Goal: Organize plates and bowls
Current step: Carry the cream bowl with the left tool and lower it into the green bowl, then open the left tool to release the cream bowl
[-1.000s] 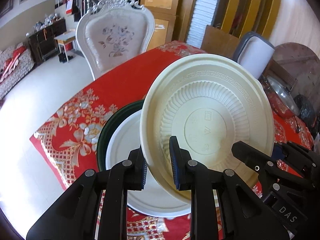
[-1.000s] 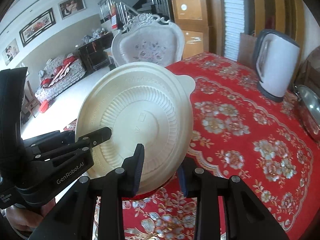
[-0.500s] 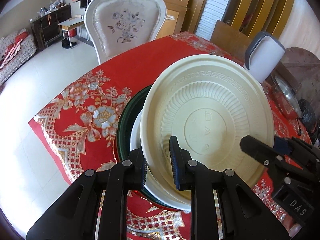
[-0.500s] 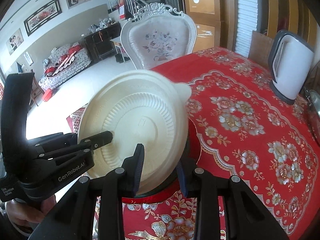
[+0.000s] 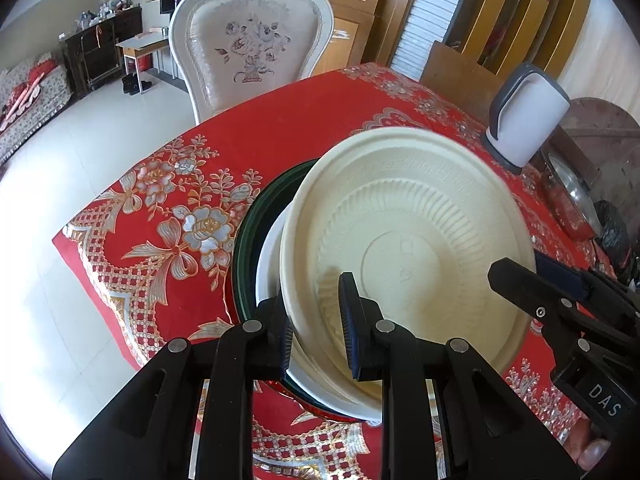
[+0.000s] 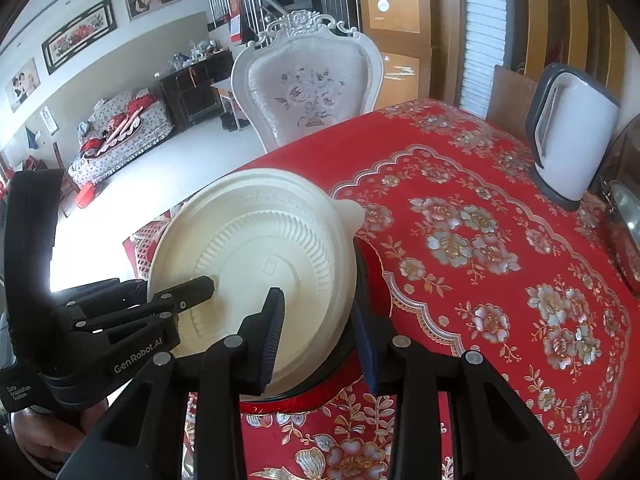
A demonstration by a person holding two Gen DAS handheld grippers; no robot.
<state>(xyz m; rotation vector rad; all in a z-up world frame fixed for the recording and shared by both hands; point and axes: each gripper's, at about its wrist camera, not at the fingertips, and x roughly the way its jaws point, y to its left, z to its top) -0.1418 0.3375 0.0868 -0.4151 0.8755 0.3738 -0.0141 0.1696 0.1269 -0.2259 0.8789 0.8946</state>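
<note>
Both handheld grippers angle steeply down over a stack of dishes near the edge of a table draped in a red floral tablecloth [image 6: 480, 208]. The left gripper [image 5: 316, 330] is pinched tight on the near rim of a cream ribbed plate [image 5: 408, 248], one blue-padded finger under the rim and the other on the plate's upper face, holding it tilted, its far edge raised. The right gripper [image 6: 320, 338] straddles the same plate at its opposite near edge; its jaws have just been opening a little, the rim sits between them, and whether the pads press on it cannot be told. A fingertip shows at the lower right corner of the left wrist view, below that gripper's body.

Directly beneath the cream plate lies a white plate [image 5: 272, 256], nested in a dark green dish [image 5: 244, 248], which sits on a red one [image 6: 316, 396] whose rim peeps out at the near side.

Beyond the stack, at the table's far side, stands a white carved armchair [image 5: 250, 36]. Far right of the stack a white electric kettle [image 6: 570, 132] with a grey handle rests on the cloth, a steel lid [image 5: 576, 196] just beside it. Behind the chair are a pale tiled floor, a staircase with metal railing [image 6: 244, 8], wooden cabinets, a dark sideboard, a sofa and framed pictures [image 6: 80, 34].
</note>
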